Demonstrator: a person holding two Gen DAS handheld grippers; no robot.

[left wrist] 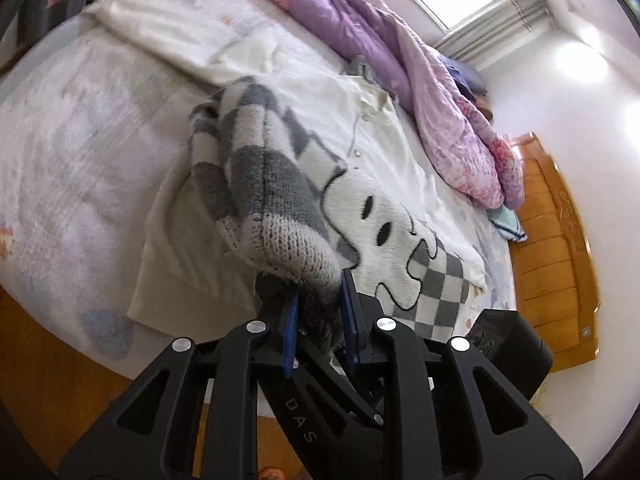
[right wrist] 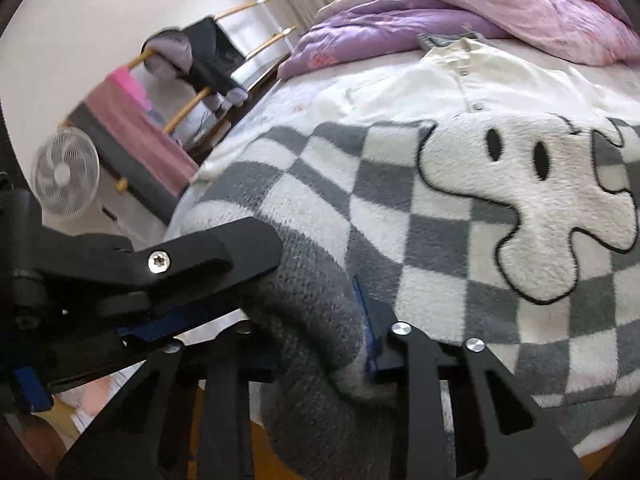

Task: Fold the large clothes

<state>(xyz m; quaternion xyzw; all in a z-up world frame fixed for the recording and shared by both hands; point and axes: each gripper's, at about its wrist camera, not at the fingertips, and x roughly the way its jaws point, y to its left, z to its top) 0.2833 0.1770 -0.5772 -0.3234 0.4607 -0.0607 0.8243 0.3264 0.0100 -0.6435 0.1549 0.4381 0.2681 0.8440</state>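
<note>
Left wrist view: the left hand-held gripper (left wrist: 318, 304) is clamped on a ribbed cuff of the checkered sweater (left wrist: 380, 216), whose sleeve rises ahead-left while the body stretches ahead-right across the bed (left wrist: 72, 152), over a cream shirt (left wrist: 384, 132).

Right wrist view: the right hand-held gripper (right wrist: 320, 312) pinches a grey knit edge of the sweater; its body spreads ahead-right, with the left hand-held gripper just alongside.
</note>
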